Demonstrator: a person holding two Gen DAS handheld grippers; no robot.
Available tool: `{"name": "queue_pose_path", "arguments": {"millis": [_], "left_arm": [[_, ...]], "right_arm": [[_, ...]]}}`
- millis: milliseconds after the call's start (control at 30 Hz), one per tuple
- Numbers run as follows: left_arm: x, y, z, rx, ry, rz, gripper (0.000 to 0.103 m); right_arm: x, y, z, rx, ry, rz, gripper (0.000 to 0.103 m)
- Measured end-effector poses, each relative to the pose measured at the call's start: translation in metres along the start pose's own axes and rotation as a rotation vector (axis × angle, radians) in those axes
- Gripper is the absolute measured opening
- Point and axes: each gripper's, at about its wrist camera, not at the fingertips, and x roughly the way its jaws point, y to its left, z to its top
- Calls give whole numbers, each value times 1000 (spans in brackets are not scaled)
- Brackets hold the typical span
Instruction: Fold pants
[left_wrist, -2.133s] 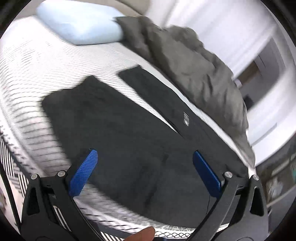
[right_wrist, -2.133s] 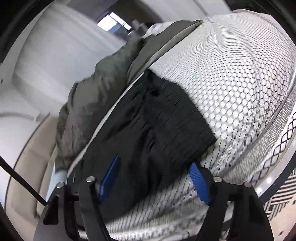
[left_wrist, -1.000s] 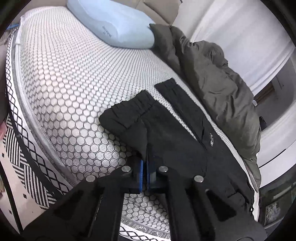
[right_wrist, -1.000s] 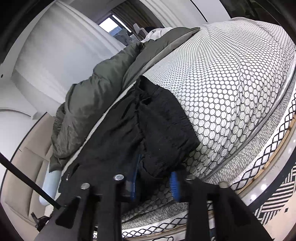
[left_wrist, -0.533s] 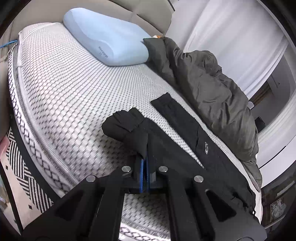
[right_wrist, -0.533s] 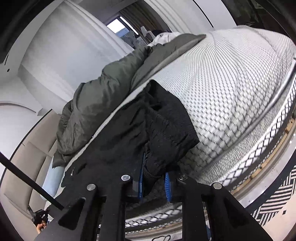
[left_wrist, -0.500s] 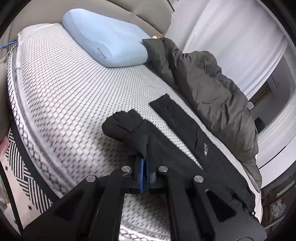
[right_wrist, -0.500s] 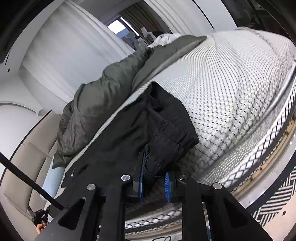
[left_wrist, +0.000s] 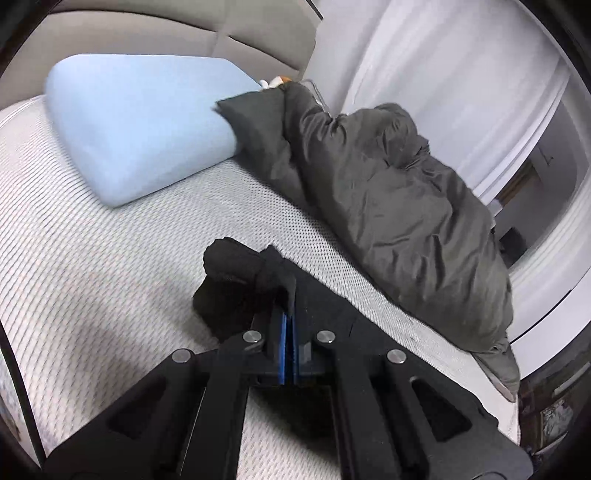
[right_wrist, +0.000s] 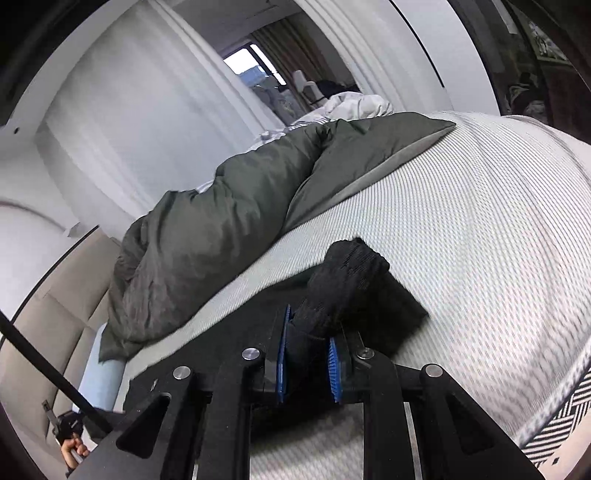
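The pants (left_wrist: 236, 291) are black and lie on the white mattress (left_wrist: 92, 258), with two bunches of their cloth lifted off it. The left gripper (left_wrist: 288, 325) is pinched tight on one bunch, its blue pads (left_wrist: 283, 343) pressed together with a thin fold between them. The right gripper (right_wrist: 306, 343) clamps the other bunch, a thick ribbed roll (right_wrist: 343, 280) that keeps its pads a little apart. Both grippers point forward and down at the bed. Beyond the pants a dark grey duvet (left_wrist: 399, 206) is heaped along the far side of the mattress. A light blue pillow (left_wrist: 140, 125) lies further back, touching the duvet, below a beige headboard (left_wrist: 221, 33). White curtains (left_wrist: 443, 66) hang behind the bed.
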Motion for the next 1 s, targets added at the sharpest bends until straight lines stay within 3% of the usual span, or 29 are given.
{"name": "queue_pose_path", "arguments": {"millis": [133,267,333,400,433,467,500,567,600,833,933,1000], "left_arm": [[72,-34,32,4,36,48,0],[141,-48,38,34,85,141,1],[167,-48,38,41,125,156,11],[180,-49,38,34,144,156,39],[178,-50,37,41,135,147,51],[174,-53,35,51,120,149,82],[165,-56,31,74,98,153,99],[145,-64,22,119,69,119,102],[136,-67,17,127,67,104,102],[68,-55,-45,64,92,-27,102],[56,-42,-77,35,130,-9,102],[55,-29,-98,-17,168,-38,102]], "right_arm": [[62,27,38,-17,29,-69,17],[135,41,59,-25,92,-139,17],[176,40,65,-10,132,-137,24],[199,36,67,-15,142,-195,49],[200,34,67,-8,109,-203,53],[196,33,65,-1,83,-198,63],[190,33,61,3,65,-180,80],[173,32,51,7,32,-120,96],[164,33,44,5,24,-98,99],[110,37,-9,45,26,35,102],[89,30,-34,118,34,76,102],[78,23,-50,151,19,119,102]]}}
